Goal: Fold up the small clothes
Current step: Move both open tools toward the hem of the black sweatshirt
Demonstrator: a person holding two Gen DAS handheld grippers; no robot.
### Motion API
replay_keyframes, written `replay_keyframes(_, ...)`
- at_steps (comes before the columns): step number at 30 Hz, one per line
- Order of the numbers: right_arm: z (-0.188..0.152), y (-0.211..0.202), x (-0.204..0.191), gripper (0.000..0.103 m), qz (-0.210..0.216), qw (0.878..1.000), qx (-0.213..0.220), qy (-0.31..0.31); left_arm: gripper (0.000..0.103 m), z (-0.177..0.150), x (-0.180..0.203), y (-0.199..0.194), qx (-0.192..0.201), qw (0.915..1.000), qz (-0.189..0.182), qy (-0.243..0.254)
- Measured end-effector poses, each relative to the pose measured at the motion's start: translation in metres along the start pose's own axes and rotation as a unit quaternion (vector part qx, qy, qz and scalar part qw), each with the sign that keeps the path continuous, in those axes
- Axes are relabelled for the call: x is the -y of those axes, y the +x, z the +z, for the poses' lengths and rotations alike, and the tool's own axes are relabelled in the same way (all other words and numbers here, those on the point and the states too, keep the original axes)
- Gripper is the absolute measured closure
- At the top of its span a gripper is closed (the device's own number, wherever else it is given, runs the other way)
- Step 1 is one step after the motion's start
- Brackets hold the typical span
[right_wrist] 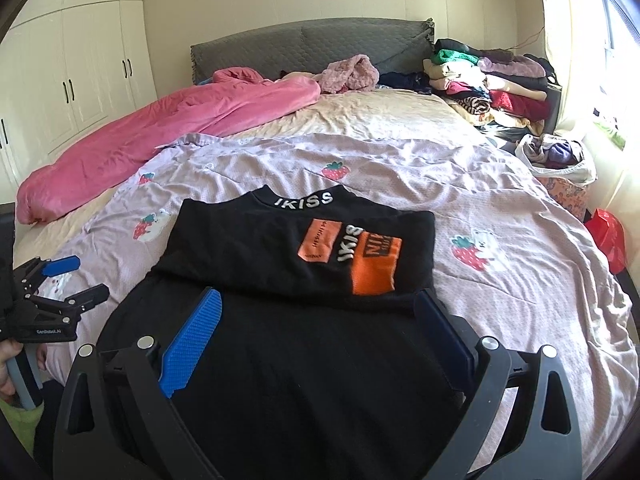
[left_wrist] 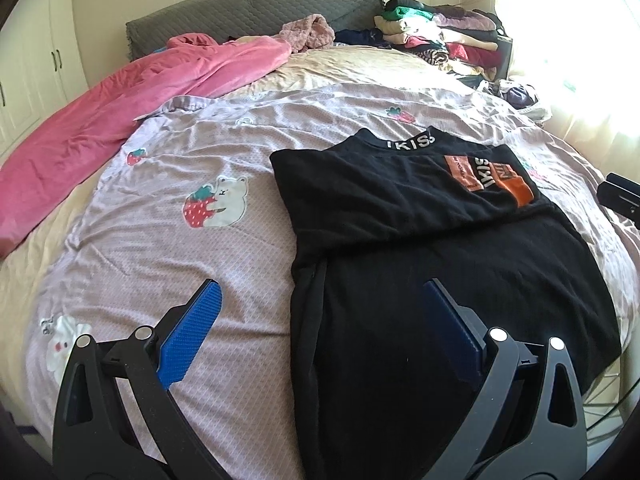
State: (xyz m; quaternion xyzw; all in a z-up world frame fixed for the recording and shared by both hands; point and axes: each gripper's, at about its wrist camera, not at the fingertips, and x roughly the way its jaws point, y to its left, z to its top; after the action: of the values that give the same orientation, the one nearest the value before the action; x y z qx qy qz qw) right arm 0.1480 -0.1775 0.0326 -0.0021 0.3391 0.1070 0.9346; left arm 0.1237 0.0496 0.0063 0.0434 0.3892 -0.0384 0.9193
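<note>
Black knit top with white "IKISS" collar lettering and orange chest patches (right_wrist: 296, 264): lay partly folded on the lilac strawberry-print quilt (right_wrist: 500, 216), on the bed's near half. Left gripper (left_wrist: 320, 320): blue-padded fingers spread wide over the top's near left edge, holding nothing. Right gripper (right_wrist: 320, 320): spread wide above the top's lower half, empty. Pink blanket (right_wrist: 152, 136): bunched at far left. Stacked clothes (right_wrist: 492, 80): far right corner.

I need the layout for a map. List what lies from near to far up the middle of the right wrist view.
Right gripper → black top → lilac quilt → beige sheet → fuzzy pink garment → grey headboard
</note>
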Motion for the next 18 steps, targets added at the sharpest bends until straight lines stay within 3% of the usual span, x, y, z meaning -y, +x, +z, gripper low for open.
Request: replay_keyframes(18,-0.039,-0.024,0.027,0.007,-0.027,0.999,-0.024,0.007,0.009,-0.033,-0.013,-0.023,-0.012,0.9996,0.026,-0.008)
